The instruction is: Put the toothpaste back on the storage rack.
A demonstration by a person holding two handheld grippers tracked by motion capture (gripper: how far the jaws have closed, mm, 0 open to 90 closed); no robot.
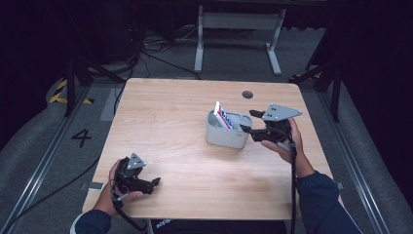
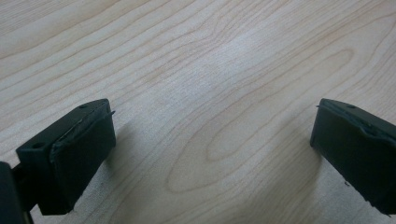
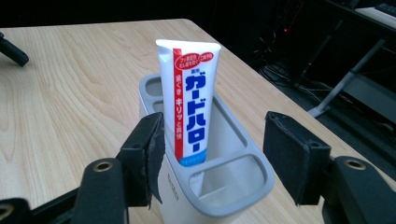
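Right tool lined up on the toothpaste, nothing grabbed yet

Your right tool (image 1: 247, 121) is sitting wide open just beside the grey holder (image 1: 226, 136), pointed at the toothpaste tube (image 3: 189, 102), which stands tilted in the holder's middle slot, cap end down. Looks to me like you're at the approach step: next you'd want to ease forward so the jaws straddle the tube above the rim, then close on its flat faces and lift straight up so it doesn't drag the holder along. The holder's rim (image 3: 243, 156) is the thing in your way, so stay above it. Your left tool (image 1: 155, 182) is also wide open with nothing in it, resting low over bare surface (image 2: 210, 84) at the near left corner, well apart from everything.
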